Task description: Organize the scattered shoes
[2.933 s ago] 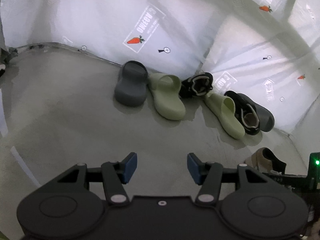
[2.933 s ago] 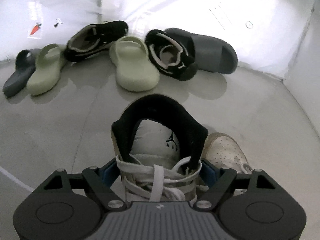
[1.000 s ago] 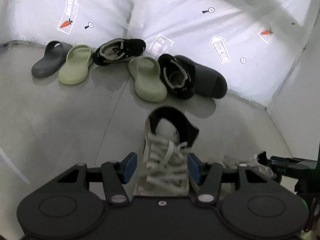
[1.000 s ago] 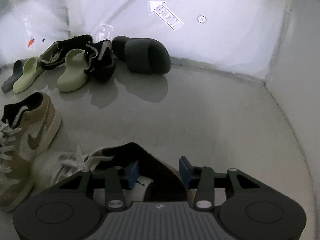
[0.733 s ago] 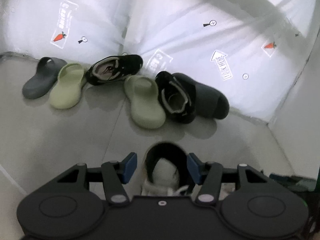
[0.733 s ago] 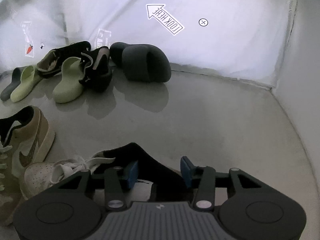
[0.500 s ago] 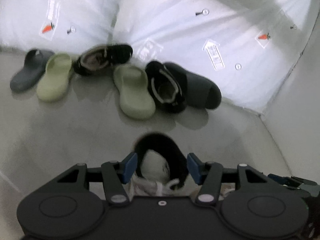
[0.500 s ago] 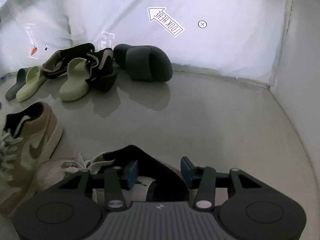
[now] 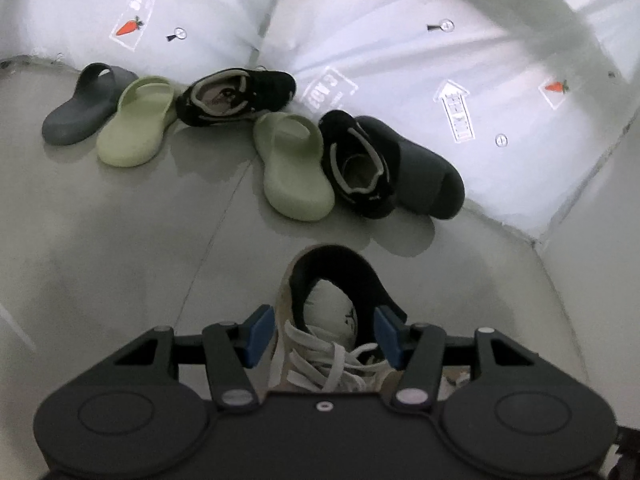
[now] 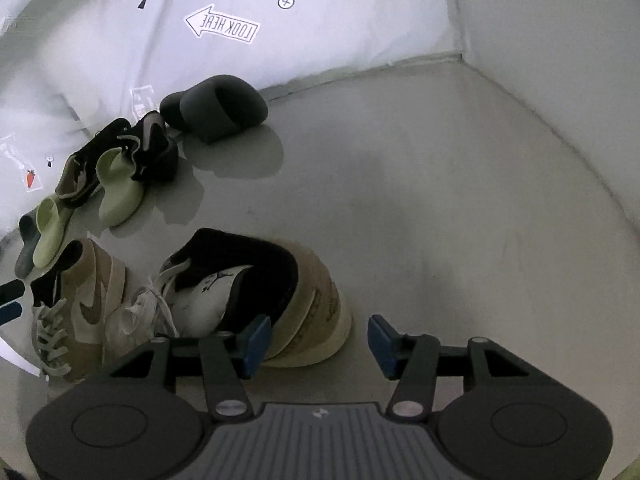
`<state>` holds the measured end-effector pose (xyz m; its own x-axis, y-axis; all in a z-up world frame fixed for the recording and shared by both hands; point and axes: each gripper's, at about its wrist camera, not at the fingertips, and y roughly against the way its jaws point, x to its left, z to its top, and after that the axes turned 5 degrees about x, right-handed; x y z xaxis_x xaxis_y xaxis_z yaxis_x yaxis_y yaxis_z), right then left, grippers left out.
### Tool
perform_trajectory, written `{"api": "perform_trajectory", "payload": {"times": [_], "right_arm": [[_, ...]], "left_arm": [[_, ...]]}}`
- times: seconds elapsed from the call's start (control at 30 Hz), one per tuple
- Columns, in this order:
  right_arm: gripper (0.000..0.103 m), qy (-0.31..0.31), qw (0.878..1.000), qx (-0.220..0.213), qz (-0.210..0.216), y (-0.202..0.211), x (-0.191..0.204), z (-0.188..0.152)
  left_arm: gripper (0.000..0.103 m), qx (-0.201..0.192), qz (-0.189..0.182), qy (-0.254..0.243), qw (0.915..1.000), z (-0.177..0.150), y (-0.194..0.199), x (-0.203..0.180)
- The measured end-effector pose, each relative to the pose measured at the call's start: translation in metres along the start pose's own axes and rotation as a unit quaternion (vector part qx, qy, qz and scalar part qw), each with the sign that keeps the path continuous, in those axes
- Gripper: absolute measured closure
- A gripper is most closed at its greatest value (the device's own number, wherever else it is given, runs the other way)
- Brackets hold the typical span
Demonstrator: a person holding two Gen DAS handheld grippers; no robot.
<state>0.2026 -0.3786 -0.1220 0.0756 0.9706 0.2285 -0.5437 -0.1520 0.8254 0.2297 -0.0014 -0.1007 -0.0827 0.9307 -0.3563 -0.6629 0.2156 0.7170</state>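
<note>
A tan high-top sneaker with white laces stands upright on the grey floor. My left gripper is open and straddles it, one blue pad on each side of the collar. The matching tan sneaker lies tipped on its side just right of the first one. My right gripper is open behind its heel. The left fingertip sits against the sole and the right one hangs over bare floor.
Against the white sheet wall lie a dark grey slide, a green slide, a black sneaker, a second green slide, a second black sneaker and another grey slide. A wall corner closes the right side.
My right gripper has opened wider and come off the second tan sneaker's collar, and that sneaker now lies on its side. My left gripper stays around the first sneaker.
</note>
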Motion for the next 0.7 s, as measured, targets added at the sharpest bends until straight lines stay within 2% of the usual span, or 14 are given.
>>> {"api": "perform_trajectory", "payload": {"times": [0.3,0.47,0.6,0.7], "right_arm": [[0.049,-0.036,0.999,-0.015,-0.006,-0.021,-0.010,0.028],[0.049,-0.026,0.999,-0.022,-0.003,-0.036,-0.002,0.048],[0.049,-0.025,0.999,-0.020,0.016,-0.050,0.008,0.062],[0.049,-0.003,1.000,-0.025,0.018,-0.057,0.022,0.068]], "left_arm": [[0.047,0.014,-0.006,-0.027,0.9995,-0.001,-0.009,-0.010],[0.047,0.011,-0.003,-0.020,0.9997,-0.001,-0.009,-0.007],[0.047,0.012,-0.002,-0.011,0.9999,0.000,-0.010,-0.005],[0.047,0.012,-0.001,-0.012,0.9999,0.000,-0.011,-0.005]]}}
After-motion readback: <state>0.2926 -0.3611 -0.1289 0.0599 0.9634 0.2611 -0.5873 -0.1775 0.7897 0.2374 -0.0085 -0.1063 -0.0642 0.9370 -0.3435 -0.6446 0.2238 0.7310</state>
